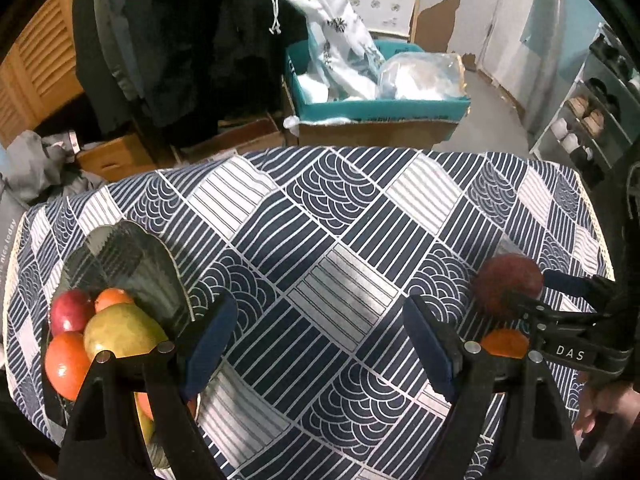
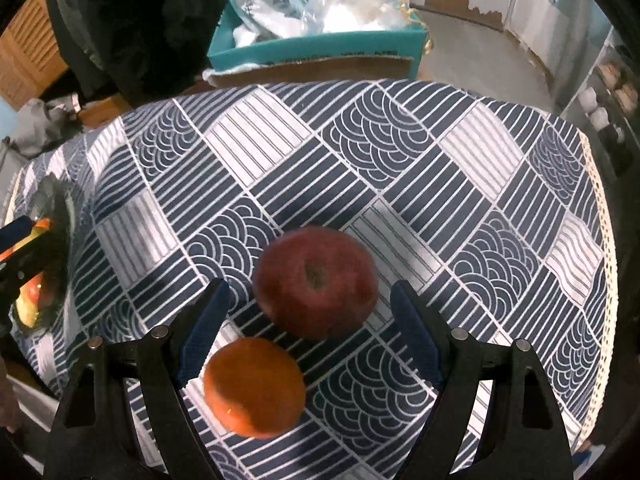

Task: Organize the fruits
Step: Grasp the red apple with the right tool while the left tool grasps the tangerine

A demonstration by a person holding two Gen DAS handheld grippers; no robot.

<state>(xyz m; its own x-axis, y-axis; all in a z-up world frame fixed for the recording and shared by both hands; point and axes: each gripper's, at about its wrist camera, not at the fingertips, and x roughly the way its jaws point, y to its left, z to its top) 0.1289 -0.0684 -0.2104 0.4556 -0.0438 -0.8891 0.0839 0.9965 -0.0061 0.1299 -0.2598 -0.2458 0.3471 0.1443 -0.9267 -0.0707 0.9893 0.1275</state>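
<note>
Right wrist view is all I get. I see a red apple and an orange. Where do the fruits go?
Observer: Into a dark glass bowl at the patterned tablecloth's left side.
Operator: What's in it?
Observer: A small red apple, two oranges and a yellow-green mango.
Operator: Is the other gripper grabbing one?
Observer: No, the left gripper is open over bare cloth.

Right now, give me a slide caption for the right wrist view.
Right gripper, jaws open, above a red apple and an orange on the patterned tablecloth.
</note>
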